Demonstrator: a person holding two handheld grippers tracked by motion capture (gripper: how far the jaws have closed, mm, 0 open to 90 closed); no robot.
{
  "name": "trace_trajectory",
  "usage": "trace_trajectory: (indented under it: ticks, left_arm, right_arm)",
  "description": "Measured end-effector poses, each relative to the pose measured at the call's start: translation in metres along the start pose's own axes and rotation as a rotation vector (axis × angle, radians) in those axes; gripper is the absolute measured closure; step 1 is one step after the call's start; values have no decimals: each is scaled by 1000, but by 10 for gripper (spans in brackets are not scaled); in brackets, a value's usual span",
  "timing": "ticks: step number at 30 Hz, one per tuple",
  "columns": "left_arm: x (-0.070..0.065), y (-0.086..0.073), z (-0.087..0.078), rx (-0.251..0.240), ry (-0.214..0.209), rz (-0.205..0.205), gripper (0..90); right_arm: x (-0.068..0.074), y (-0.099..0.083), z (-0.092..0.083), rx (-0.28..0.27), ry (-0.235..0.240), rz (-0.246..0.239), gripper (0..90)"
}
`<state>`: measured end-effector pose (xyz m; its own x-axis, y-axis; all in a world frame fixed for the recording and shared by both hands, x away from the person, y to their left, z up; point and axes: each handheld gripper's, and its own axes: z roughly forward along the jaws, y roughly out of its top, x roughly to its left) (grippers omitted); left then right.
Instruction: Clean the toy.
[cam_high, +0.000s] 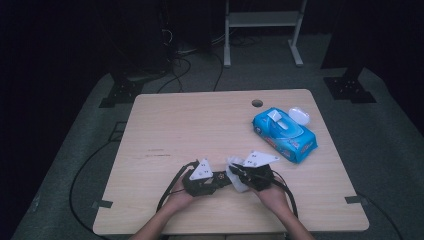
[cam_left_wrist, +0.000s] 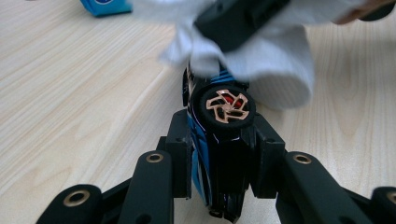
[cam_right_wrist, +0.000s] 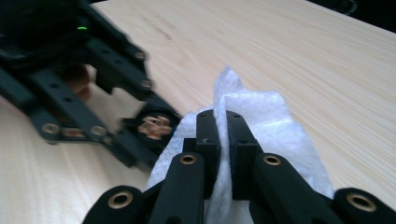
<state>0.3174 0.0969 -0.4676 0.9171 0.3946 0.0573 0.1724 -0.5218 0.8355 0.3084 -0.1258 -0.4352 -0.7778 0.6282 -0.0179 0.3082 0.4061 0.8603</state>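
Table (cam_high: 200, 125) of pale wood takes up the middle of the high view, with dark floor and cables around it. At its right side lies a blue pack of wet wipes (cam_high: 284, 134), its white lid flipped open toward the upper right. Low in the frame, just left of centre, the person's two hands meet close together.

The left claw (cam_high: 216, 179) is clamped on a small toy car (cam_left_wrist: 219, 135), black with blue stripes, held on its side so that a copper-spoked wheel (cam_left_wrist: 227, 106) faces the left gripper view's camera. The right claw (cam_right_wrist: 222, 140) is pinched shut on a white wipe (cam_right_wrist: 275, 121), which touches the car's far end.

The car looks hard, glossy and light; its smooth body could slip or twist under rubbing, so a hold across the flanks between the wheels seems safest. The wipe is soft and limp, folds around whatever it meets, and is best pinched through a bunched fold, as it is here.

The left gripper view gives the car's colours and the wheel's pattern, which the high view renders as a dark blur. The right gripper view shows the wipe's fibrous fold rising between the jaws. The high view alone places the wipe pack relative to the hands.
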Motion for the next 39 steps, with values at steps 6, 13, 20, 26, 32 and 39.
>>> trace_trajectory:
  ticks: [6, 13, 20, 26, 32, 39]
  left_arm:
    - [0, 1, 1, 0, 1, -7, 664]
    - [2, 0, -2, 4, 1, -10, 666]
    - [1, 1, -1, 8, 1, -11, 666]
    - [2, 0, -3, 8, 0, -19, 667]
    - [3, 0, -2, 7, -3, -19, 667]
    - [4, 0, -4, 8, -3, -23, 667]
  right_arm:
    - [7, 2, 5, -15, 38, 35, 846]
    - [3, 3, 3, 12, -13, -14, 848]
    - [-3, 0, 1, -8, -23, 43, 848]
    - [0, 2, 3, 1, -8, 14, 849]
    - [-15, -5, -9, 8, -99, 27, 849]
    - [14, 6, 8, -1, 10, -18, 848]
